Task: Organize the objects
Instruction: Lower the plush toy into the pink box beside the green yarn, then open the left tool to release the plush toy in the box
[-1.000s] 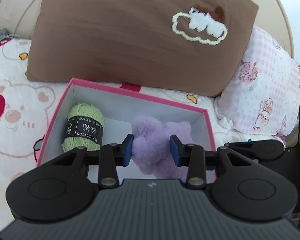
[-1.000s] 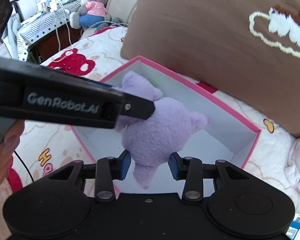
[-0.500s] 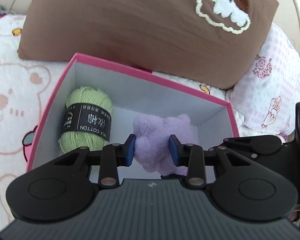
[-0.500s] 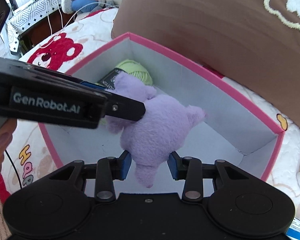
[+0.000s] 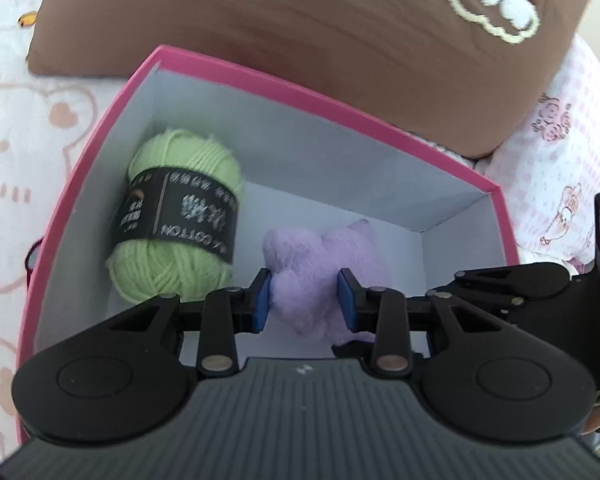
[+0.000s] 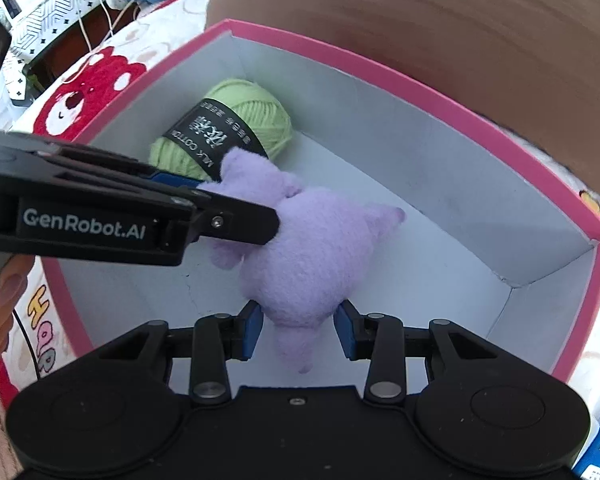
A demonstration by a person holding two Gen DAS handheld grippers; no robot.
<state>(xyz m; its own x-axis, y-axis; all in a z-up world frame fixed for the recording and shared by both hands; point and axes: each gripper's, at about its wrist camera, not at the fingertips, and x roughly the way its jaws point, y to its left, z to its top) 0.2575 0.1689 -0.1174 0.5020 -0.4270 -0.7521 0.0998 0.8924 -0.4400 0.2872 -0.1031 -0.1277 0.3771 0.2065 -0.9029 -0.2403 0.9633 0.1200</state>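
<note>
Now, from the left: the green ball of yarn (image 5: pixel 176 216) lies on the floor of the pink box (image 5: pixel 100 128), against its left wall, black label band around its middle. Just right of it, my left gripper (image 5: pixel 305 300) has its blue fingers (image 5: pixel 261 300) clenched on one end of the purple plush toy (image 5: pixel 320 264), which hangs inside the box. Further right, my right gripper (image 6: pixel 298 334) pinches the same toy (image 6: pixel 312 252) at its lower end, pads pressed into the fluff. So both my hands hold the toy inside the box walls, beside the yarn (image 6: pixel 236 128). Behind the box sits a brown pillow (image 5: pixel 300 28), and at the far right a pink checked pillow (image 5: pixel 560 152), all on the bed.
</note>
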